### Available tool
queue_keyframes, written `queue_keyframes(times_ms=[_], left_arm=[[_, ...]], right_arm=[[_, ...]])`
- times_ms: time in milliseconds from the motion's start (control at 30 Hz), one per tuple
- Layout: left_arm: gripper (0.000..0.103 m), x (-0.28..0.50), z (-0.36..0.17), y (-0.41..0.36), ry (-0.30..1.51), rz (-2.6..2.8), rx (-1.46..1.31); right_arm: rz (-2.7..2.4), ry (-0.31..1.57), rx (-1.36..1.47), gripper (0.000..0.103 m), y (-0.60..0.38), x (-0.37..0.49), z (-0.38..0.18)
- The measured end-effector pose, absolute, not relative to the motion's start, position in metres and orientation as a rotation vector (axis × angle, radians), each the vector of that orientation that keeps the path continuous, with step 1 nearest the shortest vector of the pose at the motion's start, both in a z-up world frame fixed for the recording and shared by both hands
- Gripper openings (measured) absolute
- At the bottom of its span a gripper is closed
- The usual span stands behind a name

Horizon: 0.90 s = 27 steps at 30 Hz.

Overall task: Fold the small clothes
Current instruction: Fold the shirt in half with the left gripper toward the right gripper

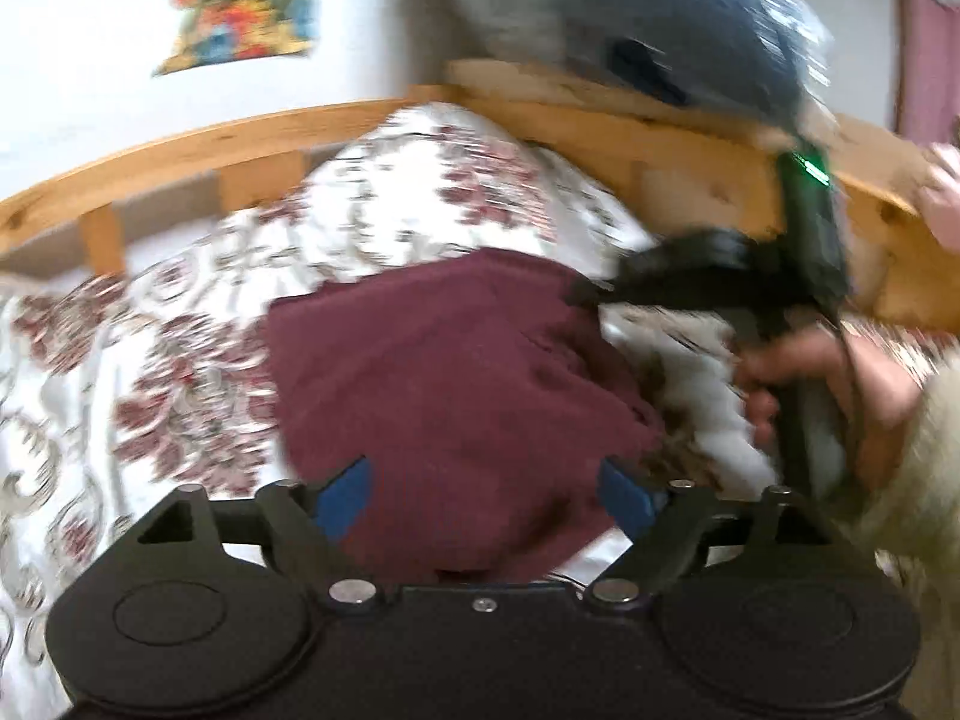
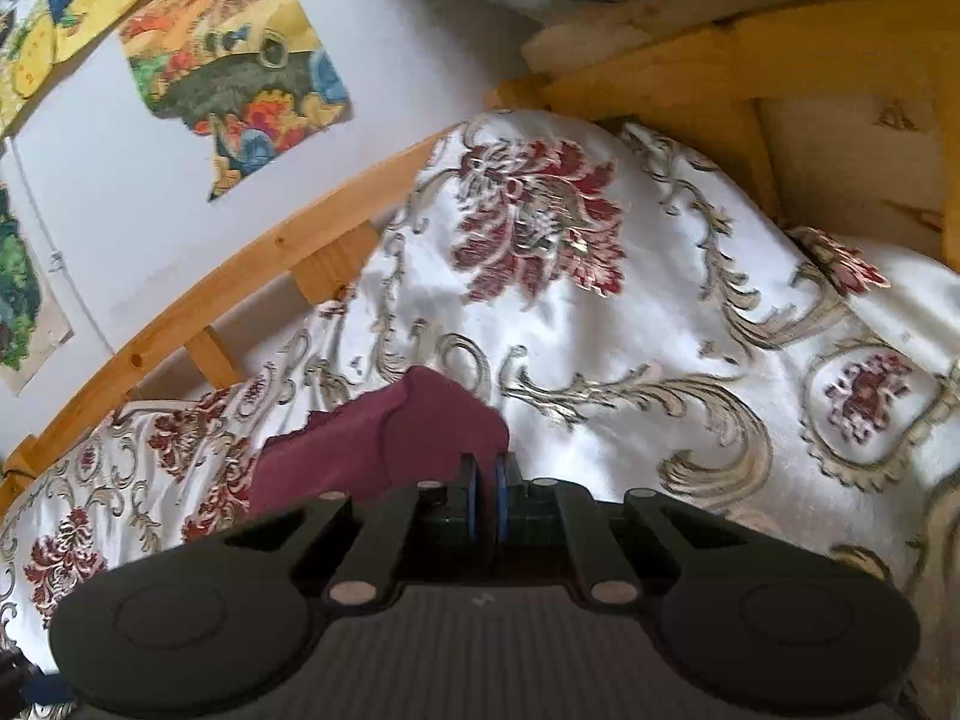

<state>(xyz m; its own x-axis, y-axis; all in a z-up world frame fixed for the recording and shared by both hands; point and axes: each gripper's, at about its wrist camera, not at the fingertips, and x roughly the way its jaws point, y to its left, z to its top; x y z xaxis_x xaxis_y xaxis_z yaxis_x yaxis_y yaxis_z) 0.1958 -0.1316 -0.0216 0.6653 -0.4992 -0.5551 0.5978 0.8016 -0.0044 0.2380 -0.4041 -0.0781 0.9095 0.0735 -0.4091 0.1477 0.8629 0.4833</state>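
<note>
My left gripper (image 1: 486, 489) stands wide open over the maroon garment (image 1: 444, 372) on the floral bedspread (image 1: 150, 360); my right gripper (image 2: 489, 480) is pinched nearly shut at its edge

1. No text, label, brand, number or sign can be read in either view
2. The colourful pictures (image 2: 240, 60) on the white wall show only painted shapes, with no legible lettering
3. The left wrist view is blurred, so any small print there cannot be made out
</note>
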Motion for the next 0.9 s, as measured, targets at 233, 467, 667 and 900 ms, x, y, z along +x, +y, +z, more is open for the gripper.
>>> queue_keyframes(times_ms=[233,467,667,900], left_arm=[[0.091,0.244,-0.032,-0.093,0.741,-0.400,-0.081],[0.090,0.260,-0.064,-0.080,0.891,-0.425,-0.213],[0.089,0.253,-0.090,-0.084,0.961,-0.438,-0.237],[0.088,0.248,-0.092,-0.097,0.940,-0.458,-0.163]], right_arm=[[0.085,0.512,0.686,0.057,-0.420,0.223,-0.082],[0.163,0.670,0.515,0.032,-0.383,0.219,-0.083],[0.119,0.660,0.416,0.009,-0.375,0.212,-0.074],[0.122,0.664,0.479,0.015,-0.391,0.218,-0.085]])
